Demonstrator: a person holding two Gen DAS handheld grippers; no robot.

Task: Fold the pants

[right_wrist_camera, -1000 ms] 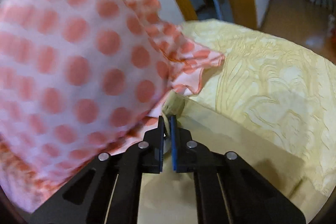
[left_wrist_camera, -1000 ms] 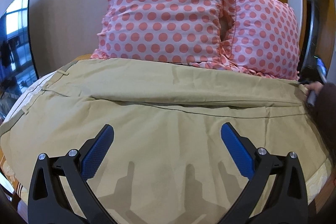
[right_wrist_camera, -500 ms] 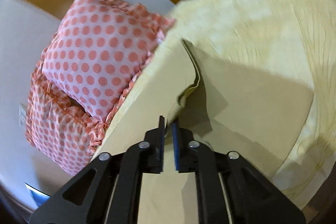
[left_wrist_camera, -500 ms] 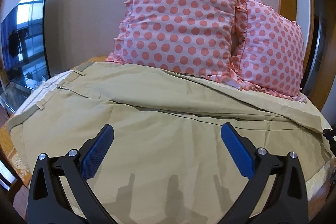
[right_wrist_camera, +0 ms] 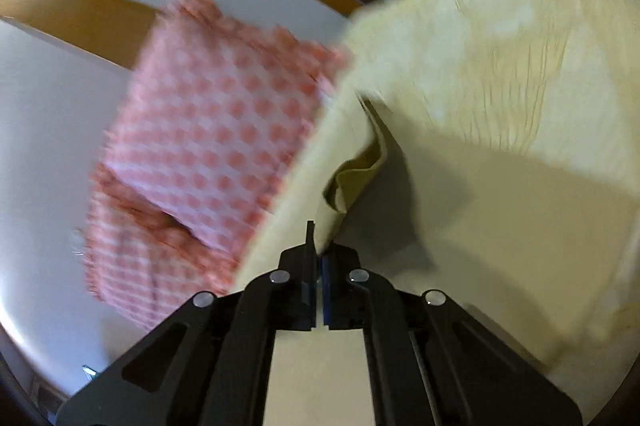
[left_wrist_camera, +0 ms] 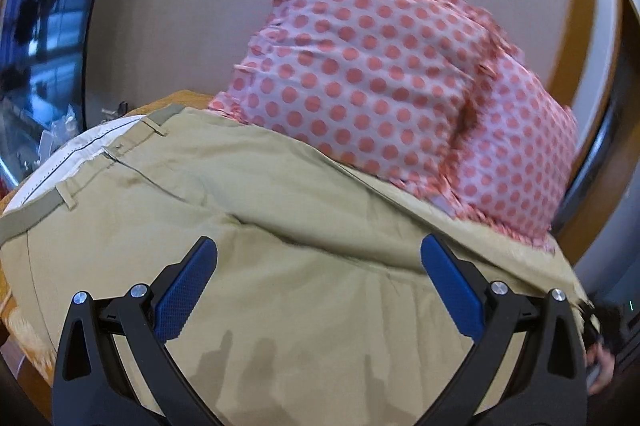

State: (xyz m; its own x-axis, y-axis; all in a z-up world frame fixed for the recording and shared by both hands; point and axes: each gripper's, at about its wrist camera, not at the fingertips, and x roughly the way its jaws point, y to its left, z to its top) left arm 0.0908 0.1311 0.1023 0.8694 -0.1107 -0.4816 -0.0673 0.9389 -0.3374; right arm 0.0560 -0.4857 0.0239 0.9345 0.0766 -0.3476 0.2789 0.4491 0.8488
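Observation:
Khaki pants [left_wrist_camera: 248,210] lie spread across the bed, waistband with its white lining at the far left. My left gripper [left_wrist_camera: 318,270] is open and empty, hovering above the middle of the pants. My right gripper [right_wrist_camera: 318,254] is shut on the hem end of a pant leg [right_wrist_camera: 352,174], lifted off the bed so the cloth hangs in a fold in front of the fingers. The right hand shows at the lower right edge of the left wrist view [left_wrist_camera: 600,358].
Two pink polka-dot pillows [left_wrist_camera: 360,66] stand against the wall behind the pants; they also show blurred in the right wrist view [right_wrist_camera: 216,146]. A pale yellow patterned bedspread [right_wrist_camera: 520,74] covers the bed. A dark TV screen [left_wrist_camera: 44,34] stands at the left.
My right gripper has lifted the pant-leg end away from the pillows and drawn it back. The left gripper stays open and has tilted and shifted left over the pants.

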